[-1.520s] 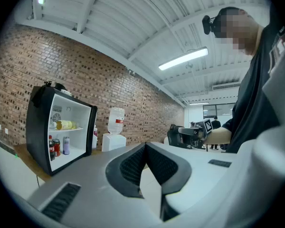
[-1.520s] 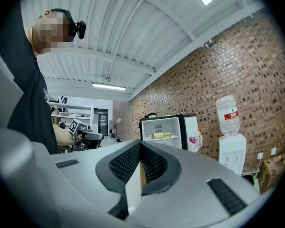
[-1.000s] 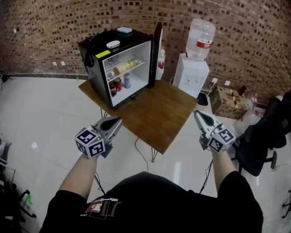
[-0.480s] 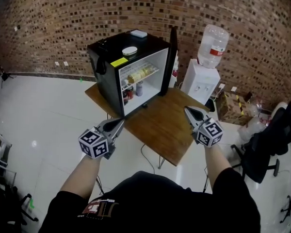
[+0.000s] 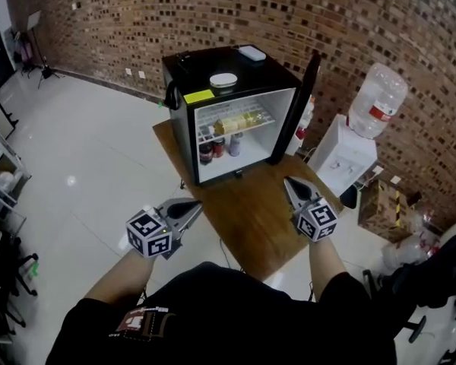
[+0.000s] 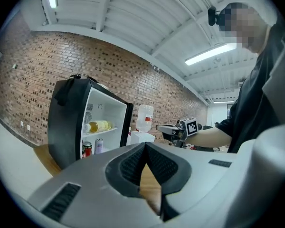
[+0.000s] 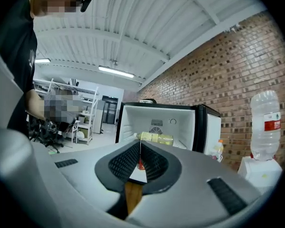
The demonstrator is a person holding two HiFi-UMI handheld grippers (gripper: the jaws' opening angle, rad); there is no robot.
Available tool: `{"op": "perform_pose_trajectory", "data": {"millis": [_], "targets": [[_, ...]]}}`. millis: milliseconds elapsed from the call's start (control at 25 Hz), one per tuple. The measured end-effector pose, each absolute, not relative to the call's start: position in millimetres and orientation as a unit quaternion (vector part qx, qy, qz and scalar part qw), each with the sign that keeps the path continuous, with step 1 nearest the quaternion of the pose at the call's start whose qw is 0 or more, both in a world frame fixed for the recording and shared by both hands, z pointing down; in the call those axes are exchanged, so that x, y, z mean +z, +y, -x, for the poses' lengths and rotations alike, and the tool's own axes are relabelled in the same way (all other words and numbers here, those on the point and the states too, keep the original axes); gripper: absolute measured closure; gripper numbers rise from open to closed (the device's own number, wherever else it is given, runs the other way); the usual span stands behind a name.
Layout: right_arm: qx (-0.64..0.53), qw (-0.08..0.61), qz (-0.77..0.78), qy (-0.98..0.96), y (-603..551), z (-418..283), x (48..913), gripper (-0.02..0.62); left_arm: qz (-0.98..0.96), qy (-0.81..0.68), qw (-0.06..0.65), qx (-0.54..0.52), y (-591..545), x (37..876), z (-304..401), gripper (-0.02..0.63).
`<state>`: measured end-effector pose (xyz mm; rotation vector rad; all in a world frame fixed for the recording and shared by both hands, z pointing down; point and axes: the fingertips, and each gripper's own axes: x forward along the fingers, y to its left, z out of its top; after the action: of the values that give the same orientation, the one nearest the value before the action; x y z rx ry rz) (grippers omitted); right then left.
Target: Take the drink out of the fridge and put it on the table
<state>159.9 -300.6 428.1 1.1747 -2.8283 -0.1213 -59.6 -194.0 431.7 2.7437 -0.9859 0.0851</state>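
Drinks (image 5: pixel 218 147) sit on shelves inside the open fridge (image 5: pixel 181 128), upper centre, which stands on the table (image 5: pixel 252 213). Left tool (image 5: pixel 196 205) clenched, empty. Right tool (image 5: pixel 288 182) empty, jaws just starting to part. Both point at the fridge, likely readying a reach.

Open black fridge (image 5: pixel 232 101) atop wooden table (image 5: pixel 258 211)

My left forearm (image 5: pixel 118 276) and right forearm (image 5: pixel 327 253) reach out ahead of me. My left gripper (image 5: pixel 196 204) angles inward, jaws together and empty. My right gripper (image 5: pixel 287 182) angles inward too, its jaws opening by a sliver, with nothing between them.
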Motion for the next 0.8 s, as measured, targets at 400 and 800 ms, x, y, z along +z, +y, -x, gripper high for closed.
{"op": "perform_pose_trajectory", "data": {"millis": [400,800], "targets": [[-0.124,0.124,-0.37,-0.912,-361,-60,444,0.508,-0.934,-0.328,0.136,0.029,-195,452,137,0.614],[-0.296,0.328,-0.337,-0.831,-433,46,495,0.31,-0.928,-0.338,0.151,0.035,-187,463,251,0.614]]}}
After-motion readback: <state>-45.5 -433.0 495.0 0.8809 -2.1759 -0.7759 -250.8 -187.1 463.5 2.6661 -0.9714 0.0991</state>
